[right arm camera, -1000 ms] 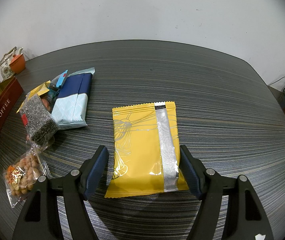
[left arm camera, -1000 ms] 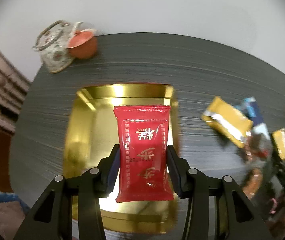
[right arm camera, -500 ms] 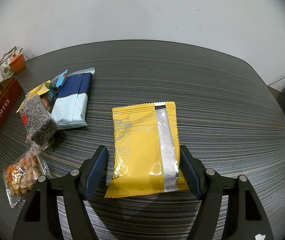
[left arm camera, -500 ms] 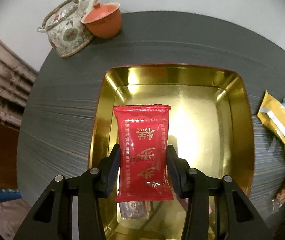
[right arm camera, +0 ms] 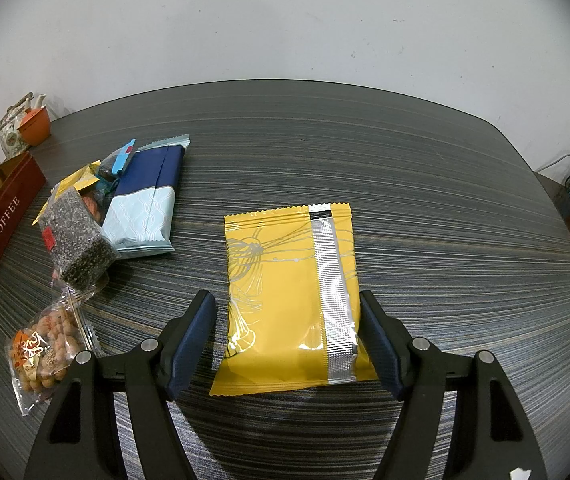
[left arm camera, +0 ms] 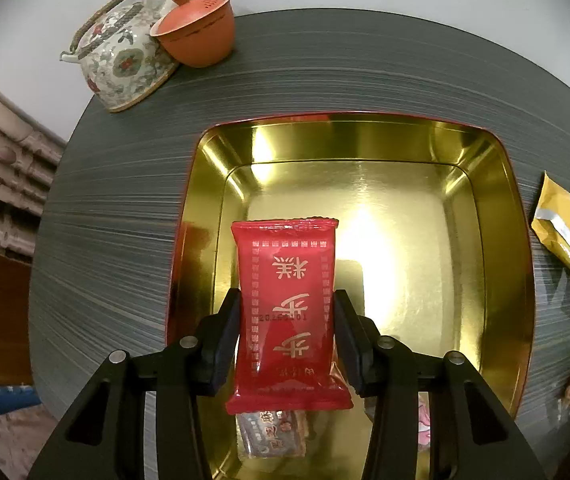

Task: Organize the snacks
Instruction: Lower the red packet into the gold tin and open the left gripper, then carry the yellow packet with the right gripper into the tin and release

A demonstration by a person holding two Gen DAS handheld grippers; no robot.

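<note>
Left gripper: we are seeing its jaws closed narrowly on the red snack packet, both pads pressing the packet's side edges.
Red snack packet: we are finding it hanging upright between the jaws, above the near part of the gold tin, pale characters on its face.
Gold tin: we are noting an open, mirror-bright tin with a red outer rim, standing on the bench; a brownish wrapped sweet is lying on its floor under the red packet, and a pink wrapper is peeking out beside the right finger.
Right gripper: we are seeing its jaws standing fairly wide, straddling the yellow packet; the right pad is touching or nearly touching the packet's edge, the left pad is standing clear of it.
Yellow packet: we are finding it lying flat on the bench, its silver seam strip facing up; nothing is showing a grip.
Snack pile, left of the yellow packet: we are counting a blue packet, a dark speckled block, a clear bag of nuts and small wrappers behind, which we cannot sort.
Far corner of bench: we are noting a floral teapot touching an orange lidded cup.
</note>
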